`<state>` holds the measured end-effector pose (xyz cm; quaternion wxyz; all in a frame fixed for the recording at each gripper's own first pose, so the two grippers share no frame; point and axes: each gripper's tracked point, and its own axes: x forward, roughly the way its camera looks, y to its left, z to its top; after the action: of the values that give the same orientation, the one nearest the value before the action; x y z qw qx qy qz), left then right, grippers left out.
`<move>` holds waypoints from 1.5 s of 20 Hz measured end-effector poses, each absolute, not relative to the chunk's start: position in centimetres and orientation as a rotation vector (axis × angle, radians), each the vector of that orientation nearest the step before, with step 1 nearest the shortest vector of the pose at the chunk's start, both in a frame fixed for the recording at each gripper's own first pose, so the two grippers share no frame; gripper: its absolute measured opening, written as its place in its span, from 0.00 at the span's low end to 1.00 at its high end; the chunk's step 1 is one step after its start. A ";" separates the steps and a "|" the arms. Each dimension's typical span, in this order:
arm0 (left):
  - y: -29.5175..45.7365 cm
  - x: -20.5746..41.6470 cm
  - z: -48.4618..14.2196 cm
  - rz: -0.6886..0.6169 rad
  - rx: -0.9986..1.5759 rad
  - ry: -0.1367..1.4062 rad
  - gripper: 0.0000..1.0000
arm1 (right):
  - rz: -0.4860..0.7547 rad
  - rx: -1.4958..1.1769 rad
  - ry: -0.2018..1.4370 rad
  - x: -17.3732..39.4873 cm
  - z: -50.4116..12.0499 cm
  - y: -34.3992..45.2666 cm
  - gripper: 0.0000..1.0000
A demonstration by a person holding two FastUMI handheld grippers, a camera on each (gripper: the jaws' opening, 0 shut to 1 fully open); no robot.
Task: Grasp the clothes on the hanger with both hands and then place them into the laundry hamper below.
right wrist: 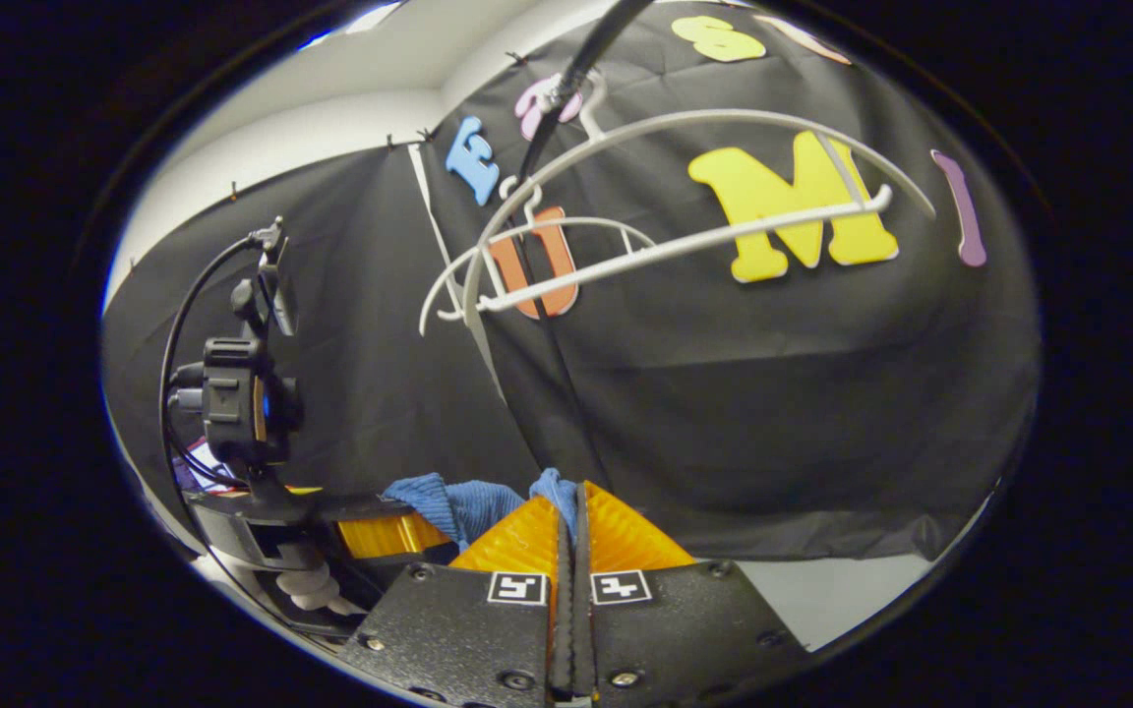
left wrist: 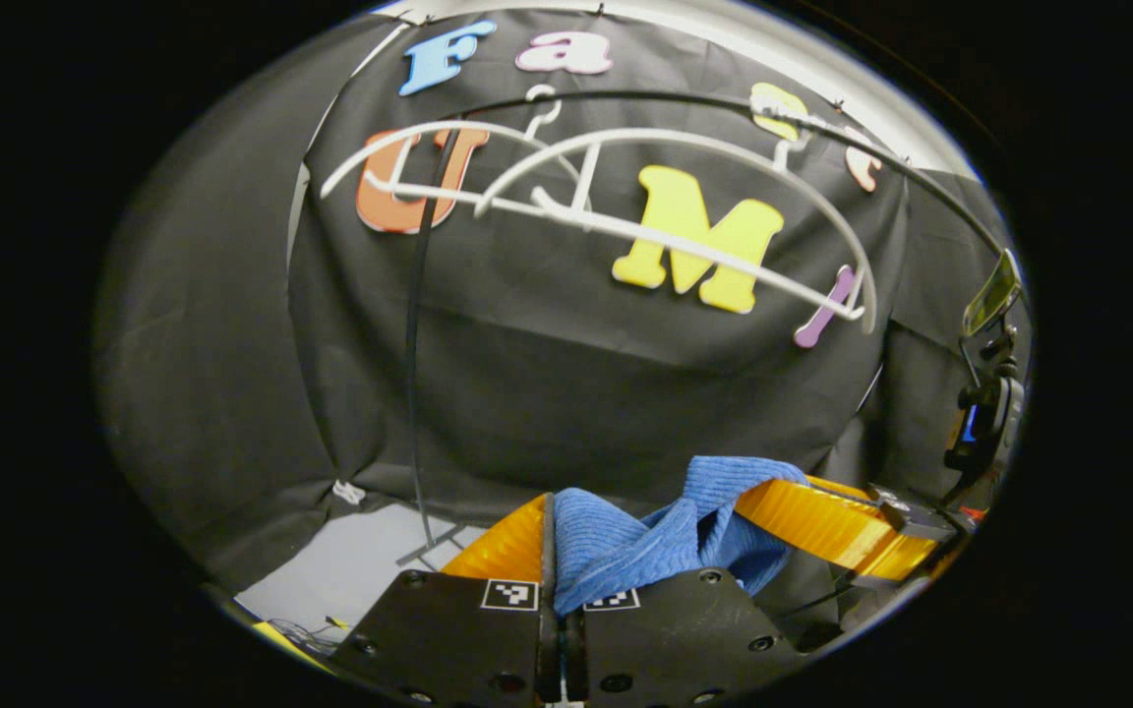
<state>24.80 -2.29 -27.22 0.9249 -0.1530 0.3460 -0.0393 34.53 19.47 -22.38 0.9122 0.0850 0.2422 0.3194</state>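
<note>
In the left gripper view, the left gripper (left wrist: 555, 551) has its fingers pressed together on a fold of blue ribbed cloth (left wrist: 665, 536), which bunches up just above them. The right gripper (left wrist: 837, 526) sits close on the right, touching the same cloth. Two bare white hangers (left wrist: 626, 226) hang above on a dark rail.

In the right gripper view, the right gripper (right wrist: 571, 536) is clamped narrow on the blue cloth (right wrist: 463, 506) (only a small tuft peeks past its fingers). The left gripper (right wrist: 380, 536) lies at the left, and the white hangers (right wrist: 685, 246) hang overhead.
</note>
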 end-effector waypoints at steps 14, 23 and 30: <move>-4.6 18.6 -39.2 -0.064 -0.196 1.108 0.08 | 0.482 -0.053 0.918 32.1 -35.6 18.6 0.04; -4.5 20.3 -38.3 -0.052 -0.181 1.064 1.00 | 0.413 -0.051 0.885 32.6 -36.4 17.6 0.57; -4.1 19.3 -37.0 -0.050 -0.155 1.026 0.94 | 0.368 -0.053 0.844 32.4 -35.4 16.2 0.86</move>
<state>19.27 -4.11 -37.03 0.8681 -0.0742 0.4902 -0.0237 32.42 16.19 -35.42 0.8956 -0.0254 0.4071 0.1775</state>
